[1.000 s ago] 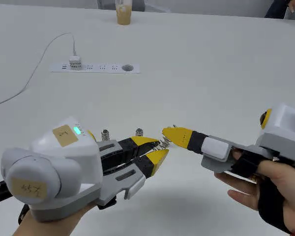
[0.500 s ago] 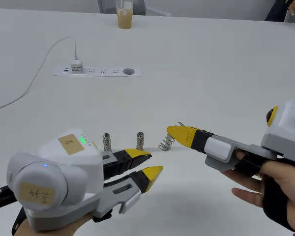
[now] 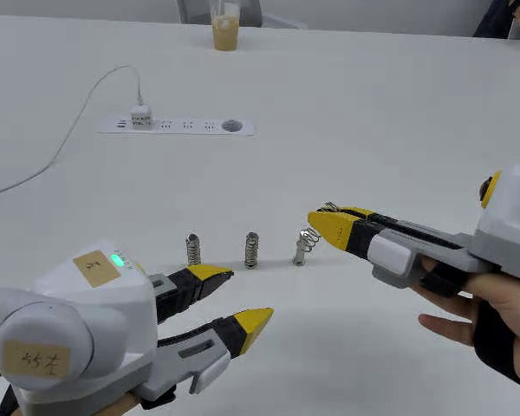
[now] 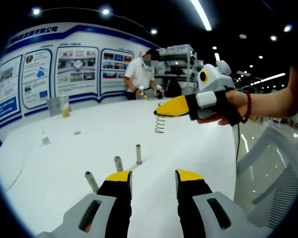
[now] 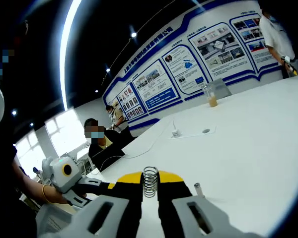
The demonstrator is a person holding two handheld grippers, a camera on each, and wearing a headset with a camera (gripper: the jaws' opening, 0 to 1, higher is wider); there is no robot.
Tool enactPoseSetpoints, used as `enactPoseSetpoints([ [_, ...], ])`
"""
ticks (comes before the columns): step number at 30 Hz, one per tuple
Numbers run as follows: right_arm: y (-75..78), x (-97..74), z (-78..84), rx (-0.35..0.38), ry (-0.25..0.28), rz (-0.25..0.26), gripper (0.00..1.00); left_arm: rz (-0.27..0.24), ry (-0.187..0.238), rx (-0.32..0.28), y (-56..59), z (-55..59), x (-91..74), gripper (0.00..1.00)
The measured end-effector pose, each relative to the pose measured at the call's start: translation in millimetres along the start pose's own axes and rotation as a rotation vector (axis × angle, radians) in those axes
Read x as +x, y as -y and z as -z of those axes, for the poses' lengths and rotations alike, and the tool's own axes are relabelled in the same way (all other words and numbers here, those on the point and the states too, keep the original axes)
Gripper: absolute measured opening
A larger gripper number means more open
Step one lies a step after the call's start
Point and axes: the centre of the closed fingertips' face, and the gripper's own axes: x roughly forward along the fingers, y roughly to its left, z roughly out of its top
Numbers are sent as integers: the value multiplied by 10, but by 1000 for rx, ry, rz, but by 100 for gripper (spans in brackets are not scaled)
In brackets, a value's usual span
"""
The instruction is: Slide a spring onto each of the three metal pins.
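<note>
Spring pinched in right gripper near bare pin; left gripper agape, empty.

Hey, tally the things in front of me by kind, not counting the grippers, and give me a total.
Pins: 3
Springs: 3, two on pins, one in the right gripper
Power strip: 1
Charger with cable: 1
Cup: 1
Total: 9

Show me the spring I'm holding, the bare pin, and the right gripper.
spring [image 4: 160, 125]: left gripper view, on its middle coils.
bare pin [image 4: 138, 154]: left gripper view, on its shaft.
right gripper [image 5: 149, 174]: right gripper view, midway between its fingertips.
</note>
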Motion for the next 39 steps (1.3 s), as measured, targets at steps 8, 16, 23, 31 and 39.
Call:
enactPoseSetpoints([
  [8, 126, 53, -79, -44, 6, 29, 11, -26, -14, -4, -56, 43, -49, 47],
  [16, 255, 114, -78, -98, -15, 59, 12, -45, -21, -20, -120, 93, -81, 60],
  [23, 377, 184, -20, -157, -48, 89, 12, -71, -26, -30, -187, 128, -122, 67],
  [31, 504, 277, 35, -203, -64, 119, 12, -119, -24, -69, -296, 156, -175, 74],
  [39, 630, 352, 110, -237, -88, 145, 12, -147, -20, -86, -361, 174, -201, 80],
])
